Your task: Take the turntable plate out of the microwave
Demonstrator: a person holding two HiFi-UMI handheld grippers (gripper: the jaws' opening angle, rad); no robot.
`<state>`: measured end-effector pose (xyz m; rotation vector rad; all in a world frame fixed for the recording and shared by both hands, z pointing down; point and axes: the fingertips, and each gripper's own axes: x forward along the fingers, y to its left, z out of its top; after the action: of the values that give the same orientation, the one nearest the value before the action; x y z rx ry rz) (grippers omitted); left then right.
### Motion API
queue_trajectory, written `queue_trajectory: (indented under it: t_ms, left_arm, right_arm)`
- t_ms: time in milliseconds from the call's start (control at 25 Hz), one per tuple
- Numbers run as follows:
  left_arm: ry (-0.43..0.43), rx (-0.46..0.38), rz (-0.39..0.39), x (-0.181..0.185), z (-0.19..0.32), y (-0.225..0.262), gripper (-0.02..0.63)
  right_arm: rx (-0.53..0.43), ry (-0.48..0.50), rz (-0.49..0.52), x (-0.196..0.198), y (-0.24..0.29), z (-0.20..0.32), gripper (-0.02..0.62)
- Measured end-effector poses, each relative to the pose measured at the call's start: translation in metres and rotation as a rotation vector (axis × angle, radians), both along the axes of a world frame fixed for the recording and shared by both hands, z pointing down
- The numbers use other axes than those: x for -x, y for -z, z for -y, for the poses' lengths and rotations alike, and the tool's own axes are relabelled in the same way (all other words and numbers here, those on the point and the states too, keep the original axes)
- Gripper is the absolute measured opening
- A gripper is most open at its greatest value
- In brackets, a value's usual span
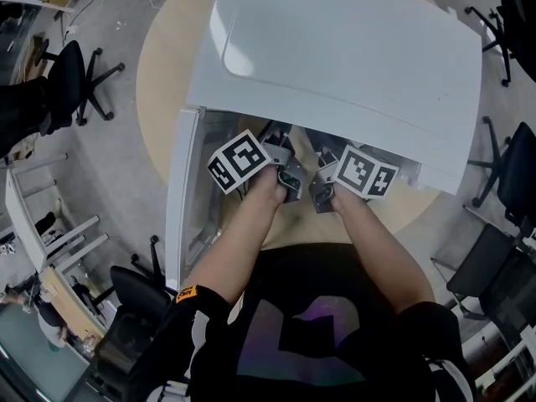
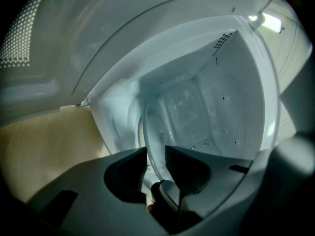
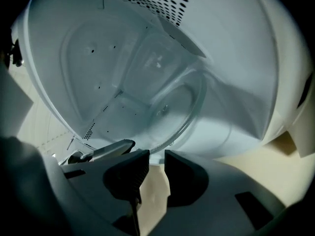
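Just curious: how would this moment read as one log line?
plate inside microwave | left gripper shut on plate rim | right gripper at rim, grip unclear

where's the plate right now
The plate is inside the microwave; in the left gripper view its near rim is clamped between the left gripper's fingers, the right gripper open just in front of it.

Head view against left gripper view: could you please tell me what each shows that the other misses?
Only the head view shows the person's arms, the right hand-held gripper, the microwave's white top and office chairs. Only the left gripper view shows the lit cavity and the turntable plate, its rim between the left hand-held gripper's jaws. Both show the open door and beige table.
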<state>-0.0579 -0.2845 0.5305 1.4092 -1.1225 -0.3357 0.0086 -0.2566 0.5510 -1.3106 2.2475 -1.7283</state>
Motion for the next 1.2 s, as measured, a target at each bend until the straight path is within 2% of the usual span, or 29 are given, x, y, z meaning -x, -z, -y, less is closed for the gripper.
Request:
queue_trajectory:
  t_ms: [200,520,960,1200]
  left_arm:
    - [0.009,-0.005,0.005,0.004,0.001,0.005,0.143]
    - [0.015,-0.006,0.000,0.006,0.002,0.009,0.144]
    - [0.006,-0.020,-0.010,0.003,0.003,0.018,0.144]
    - [0.000,-0.016,-0.009,0.002,0.002,0.017,0.144]
  right_arm:
    - [0.005,-0.051,0.058,0.005,0.003,-0.001,0.084]
    - [0.046,-0.072,0.113,0.004,0.003,-0.002,0.106]
    - [0.040,-0.012,0.142,0.020,0.009,-0.007,0.142]
    - [0.012,-0.104,0.131,0.002,0.013,0.009,0.149]
